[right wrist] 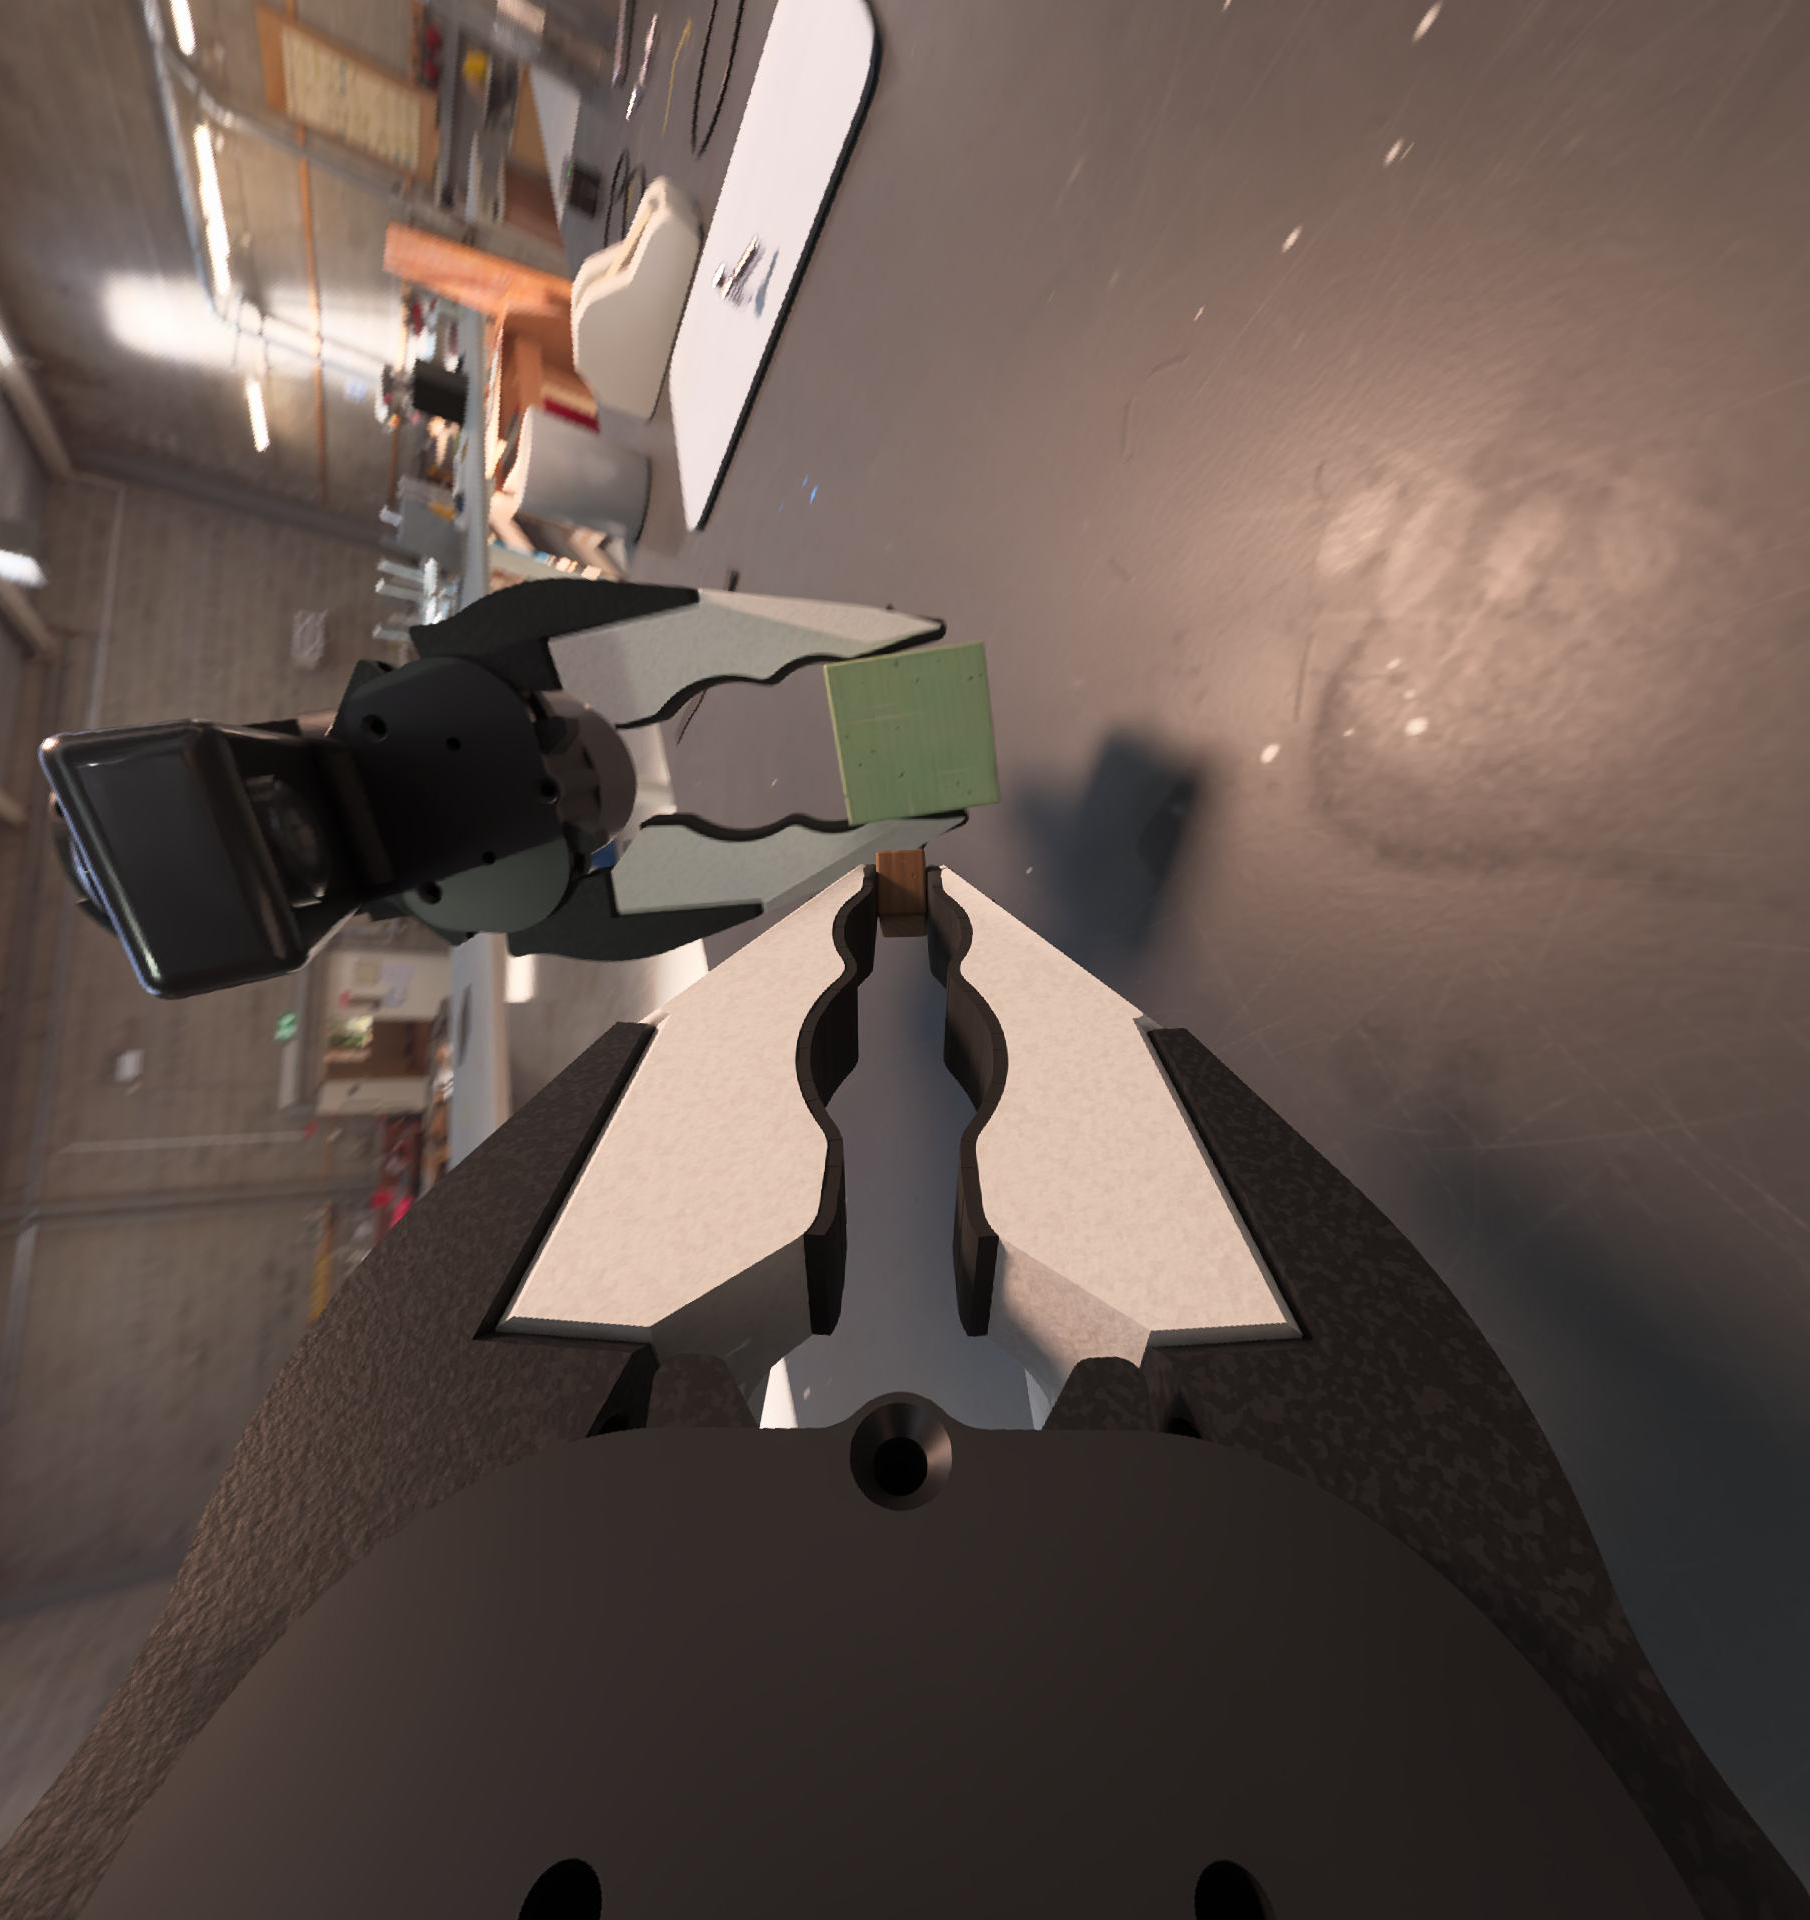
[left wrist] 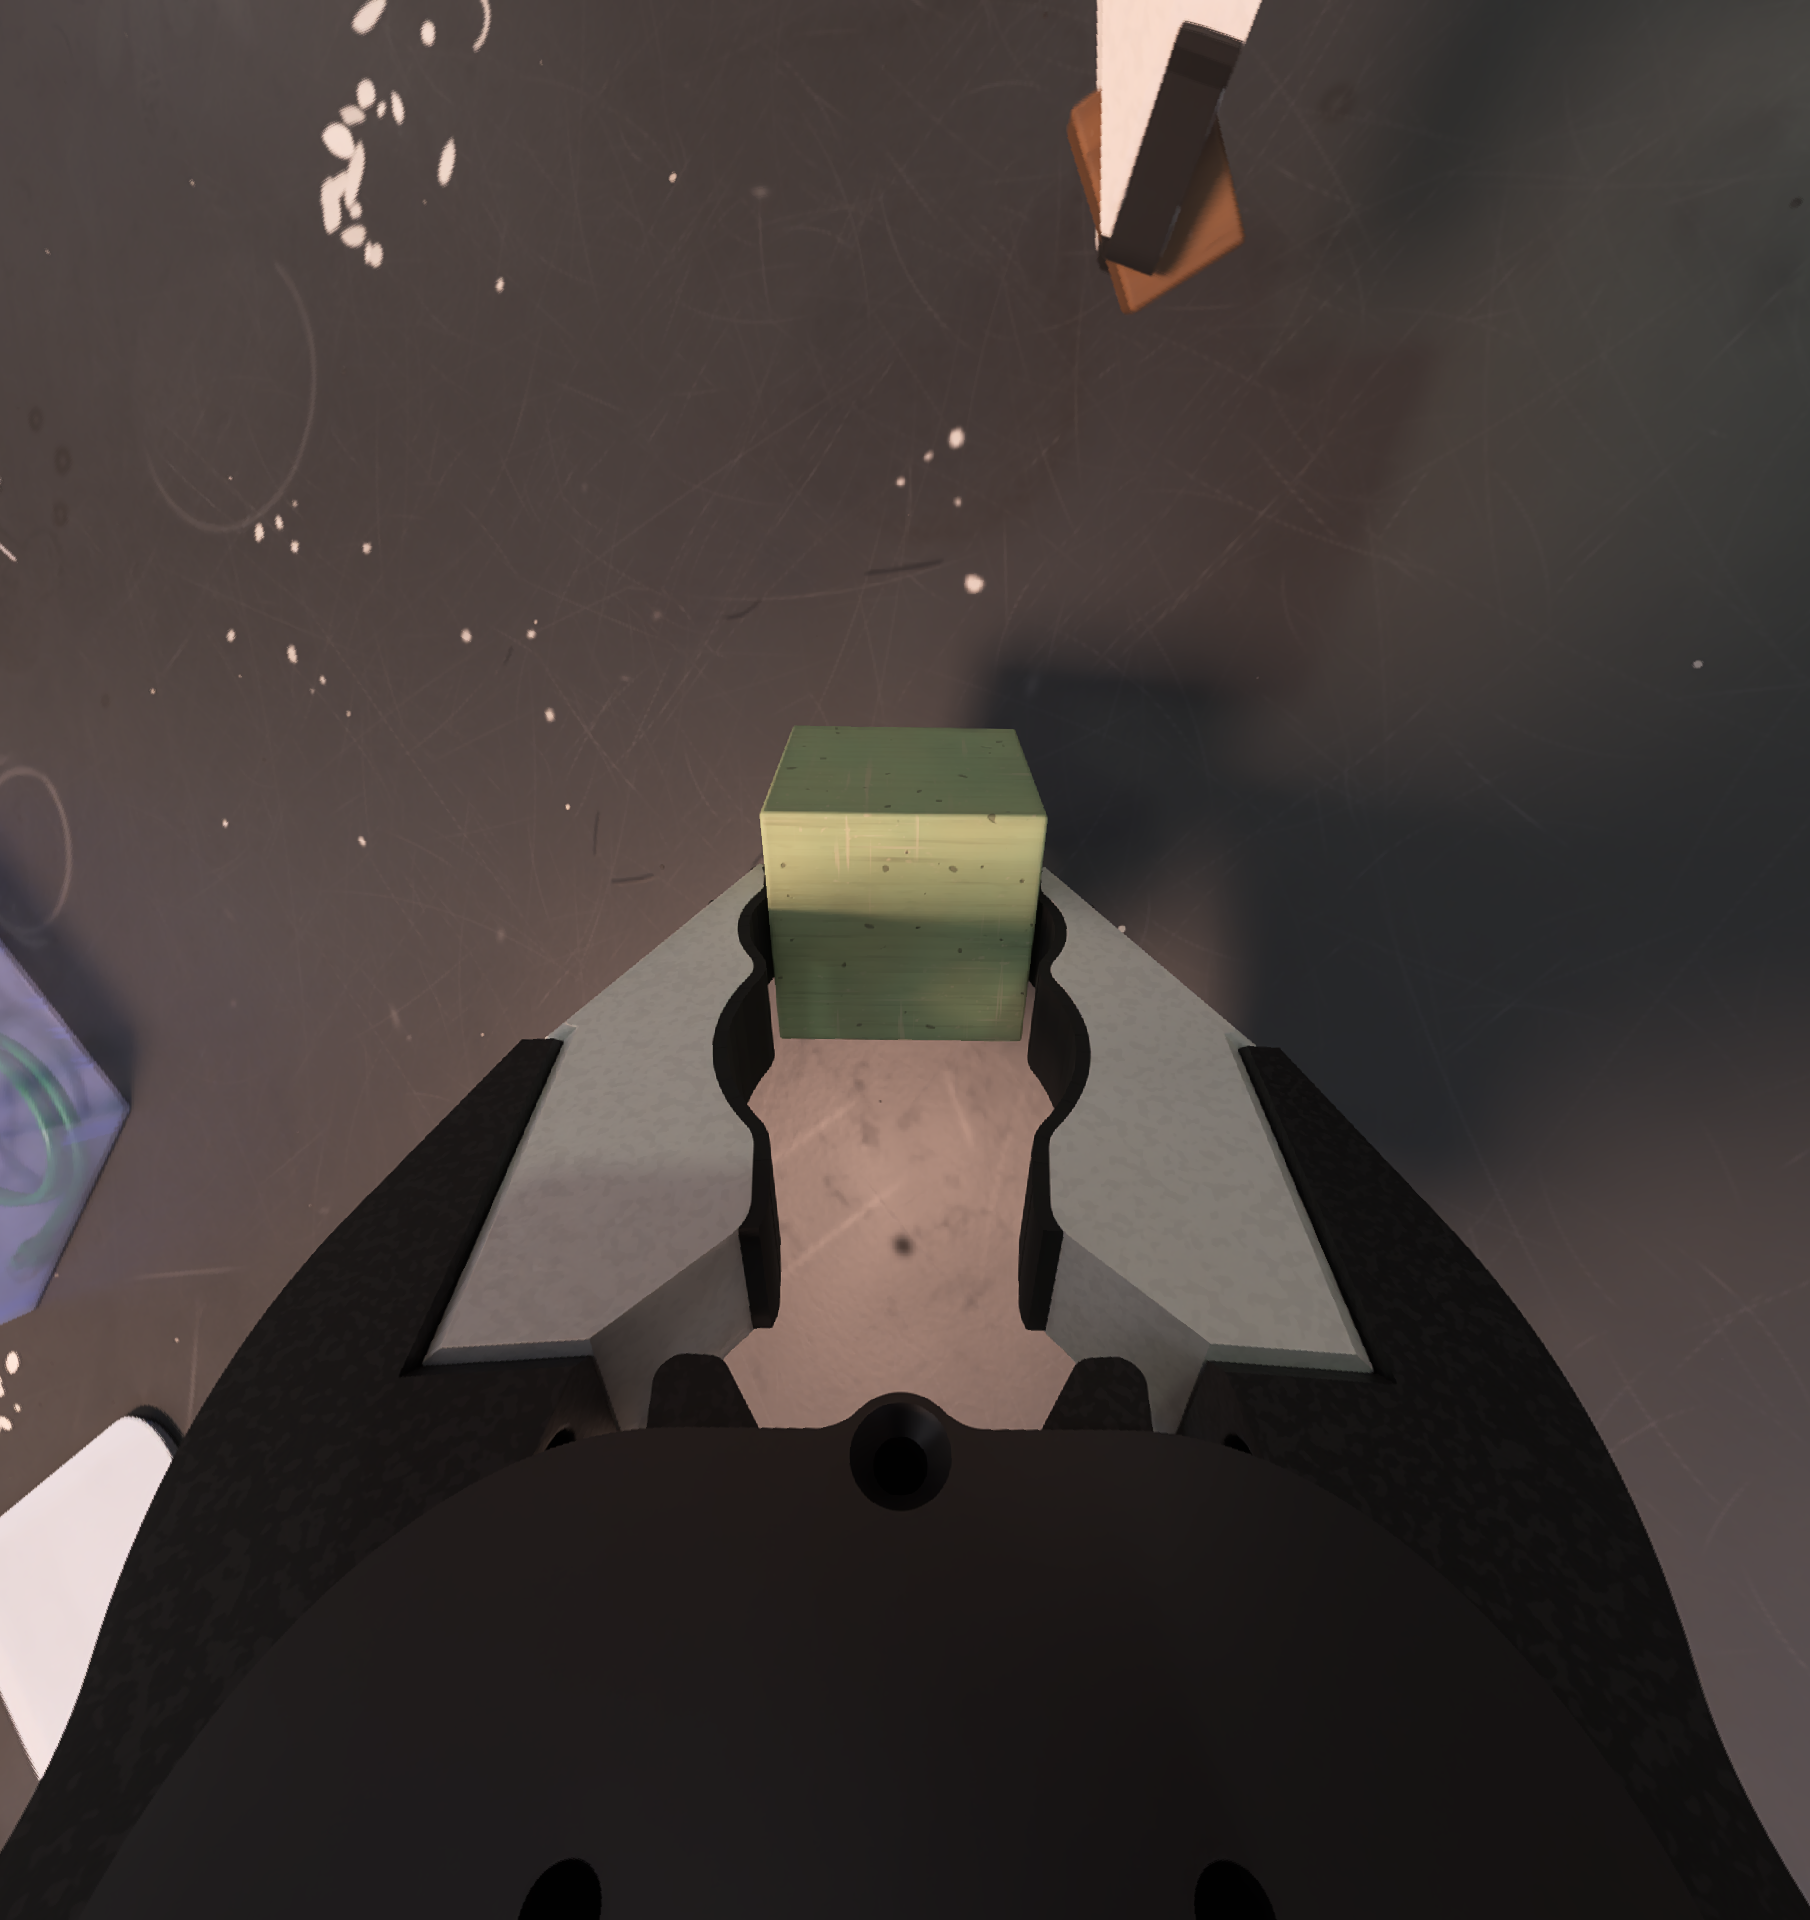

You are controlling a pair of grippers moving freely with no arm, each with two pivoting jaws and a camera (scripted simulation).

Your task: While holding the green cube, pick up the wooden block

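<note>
My left gripper (left wrist: 901,914) is shut on the green cube (left wrist: 903,883) and holds it above the dark table; its tips press the cube's two sides. In the right wrist view the left gripper (right wrist: 948,722) shows with the green cube (right wrist: 913,732) at its tips. My right gripper (right wrist: 903,894) is shut on the small wooden block (right wrist: 901,894), pinched at its fingertips, clear of the table. In the left wrist view the wooden block (left wrist: 1207,223) shows at the top right, held by the right gripper's fingers (left wrist: 1171,156).
A purple box (left wrist: 7,1122) lies at the left on the dark scratched table (left wrist: 568,520), and a white pad (left wrist: 59,1558) sits at the lower left. In the right wrist view a white tray (right wrist: 776,260) lies at the table's far edge, with workshop clutter beyond it.
</note>
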